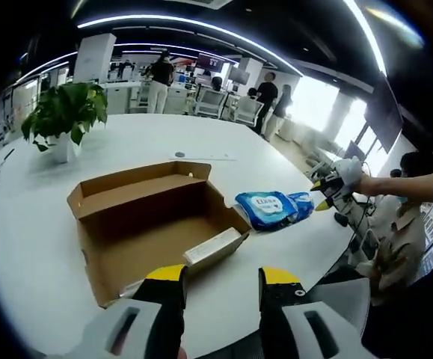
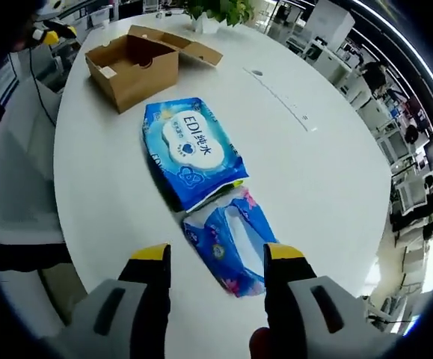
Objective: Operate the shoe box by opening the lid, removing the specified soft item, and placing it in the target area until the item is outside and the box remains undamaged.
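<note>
Box (image 1: pixel 152 217) open; wipes (image 2: pixel 190 149) and tissue pack (image 2: pixel 231 247) lie out on the table (image 2: pixel 313 179). Your left gripper (image 1: pixel 223 280) and right gripper (image 2: pixel 216 258) both gape, empty. Placement looks done; just back off.

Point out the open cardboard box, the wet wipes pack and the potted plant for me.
cardboard box (image 1: pixel 137 224): left gripper view, on its bare inner floor.
wet wipes pack (image 2: pixel 190 146): right gripper view, on the white label on its top.
potted plant (image 1: pixel 65 108): left gripper view, on its leaves.
</note>
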### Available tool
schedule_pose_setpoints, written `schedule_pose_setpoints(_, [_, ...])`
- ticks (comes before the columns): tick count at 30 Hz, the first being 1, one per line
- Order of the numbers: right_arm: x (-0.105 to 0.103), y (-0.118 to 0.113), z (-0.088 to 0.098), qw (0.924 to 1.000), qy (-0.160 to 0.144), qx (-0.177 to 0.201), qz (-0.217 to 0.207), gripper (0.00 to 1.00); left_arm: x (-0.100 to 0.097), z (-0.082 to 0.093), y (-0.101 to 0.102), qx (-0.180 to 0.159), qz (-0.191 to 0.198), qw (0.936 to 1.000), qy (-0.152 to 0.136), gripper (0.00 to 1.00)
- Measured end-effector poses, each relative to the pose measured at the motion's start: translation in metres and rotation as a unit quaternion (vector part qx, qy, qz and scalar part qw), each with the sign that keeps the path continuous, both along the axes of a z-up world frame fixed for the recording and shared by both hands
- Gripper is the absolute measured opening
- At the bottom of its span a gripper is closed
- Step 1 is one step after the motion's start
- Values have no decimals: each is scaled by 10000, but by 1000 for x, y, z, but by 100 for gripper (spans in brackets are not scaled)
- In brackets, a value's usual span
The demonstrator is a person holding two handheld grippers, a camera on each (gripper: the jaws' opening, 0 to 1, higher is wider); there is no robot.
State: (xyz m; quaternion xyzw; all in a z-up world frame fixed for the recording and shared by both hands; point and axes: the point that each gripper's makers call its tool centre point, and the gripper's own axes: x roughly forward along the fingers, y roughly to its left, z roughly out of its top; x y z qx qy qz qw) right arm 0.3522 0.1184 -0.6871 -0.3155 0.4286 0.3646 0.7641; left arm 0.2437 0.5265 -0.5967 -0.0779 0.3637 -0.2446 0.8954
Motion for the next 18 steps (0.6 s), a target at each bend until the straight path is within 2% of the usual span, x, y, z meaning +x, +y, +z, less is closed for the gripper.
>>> schedule_pose_setpoints(13, [-6, 8, 6, 9983, -108, 344, -448, 47, 3, 4, 9, -72, -54, 10000, -37, 38])
schedule_pose_setpoints(18, [-8, 14, 8, 9946, -136, 662, -793, 47, 5, 6, 12, -80, -104, 9999, -52, 38])
